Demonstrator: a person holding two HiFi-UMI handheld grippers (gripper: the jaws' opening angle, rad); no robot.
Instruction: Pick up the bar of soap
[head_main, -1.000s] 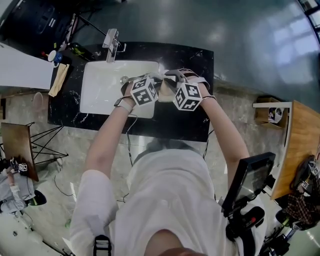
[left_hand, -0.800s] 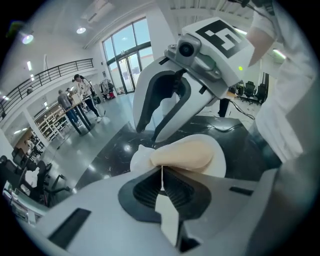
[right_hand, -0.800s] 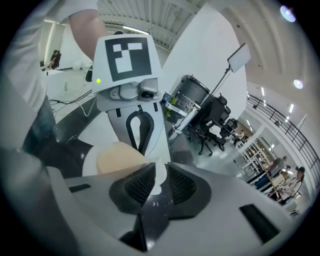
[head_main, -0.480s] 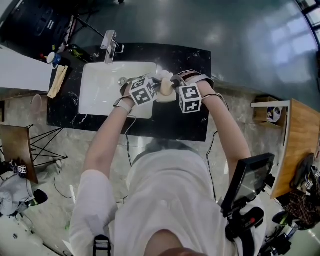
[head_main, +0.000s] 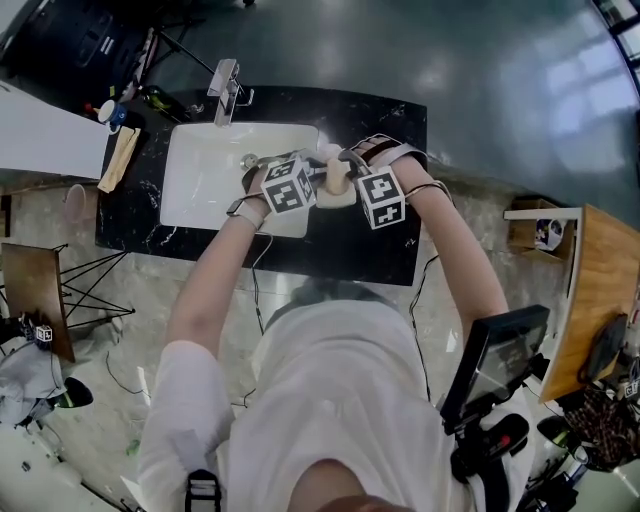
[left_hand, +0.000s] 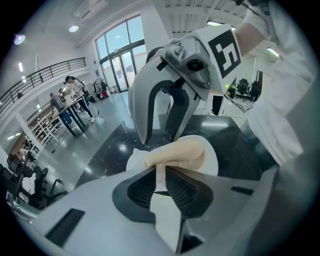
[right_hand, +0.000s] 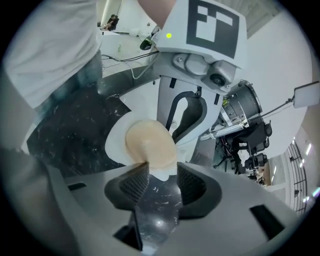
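Observation:
A cream bar of soap (head_main: 333, 181) lies on a white soap dish (head_main: 342, 198), above the black counter beside the sink. My left gripper (head_main: 316, 182) comes at it from the left. Its jaws are starting to open, but the pads still pinch the dish's thin rim (left_hand: 160, 176), with the soap (left_hand: 181, 151) just beyond. My right gripper (head_main: 351, 182) faces it from the right. Its jaws are opening and stand apart, and the edge of the soap (right_hand: 149, 146) and the dish (right_hand: 116, 142) sits between the pads unpressed.
A white sink (head_main: 200, 185) with a faucet (head_main: 225, 88) is set in the black marble counter (head_main: 365, 255). A folded cloth (head_main: 118, 158) and small bottles (head_main: 110, 112) are at the counter's left end. A monitor (head_main: 495, 365) stands at the lower right.
The right gripper has drawn back to the right, so the soap and dish now show between the two marker cubes. The left gripper has barely moved.

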